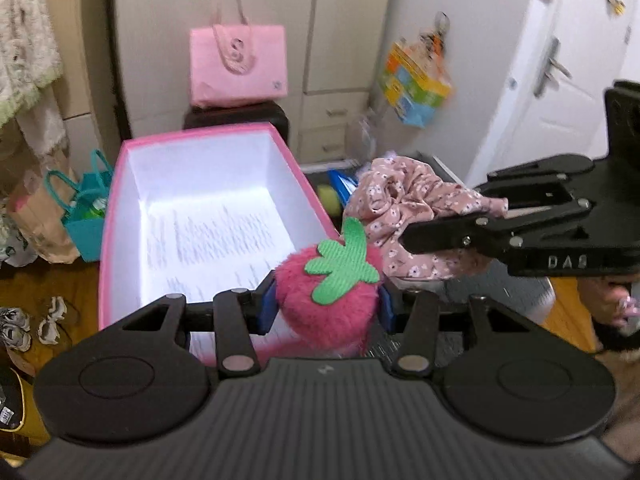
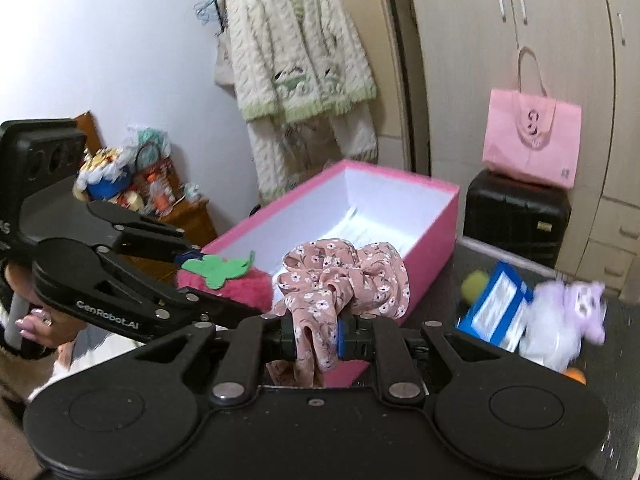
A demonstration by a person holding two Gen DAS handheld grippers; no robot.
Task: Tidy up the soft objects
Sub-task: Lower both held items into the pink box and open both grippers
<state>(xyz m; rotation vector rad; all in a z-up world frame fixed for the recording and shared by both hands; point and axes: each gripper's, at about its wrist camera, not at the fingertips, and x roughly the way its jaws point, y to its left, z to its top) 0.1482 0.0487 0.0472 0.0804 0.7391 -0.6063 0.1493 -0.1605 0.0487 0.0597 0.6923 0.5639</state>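
Gripping fuzzy pink plush strawberry with green felt leaf [image 1: 328, 300], left gripper [image 1: 326, 306] half-closed, lower centre of left view. Right gripper [image 2: 318, 338] nearly shut, pinching pink floral fabric scrunchie [image 2: 344, 280]. Open pink cardboard box, white inside [image 1: 120, 200], behind both. Dark grey tabletop [image 2: 440, 304] at right; pink tote bag [image 1: 238, 66] on black suitcase [image 2: 516, 216], cream wardrobe [image 1: 272, 8] behind.

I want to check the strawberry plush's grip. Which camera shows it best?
The left wrist view: the strawberry plush sits centred in the left claw, both pads pressing it. The right wrist view shows it partly hidden behind that claw.
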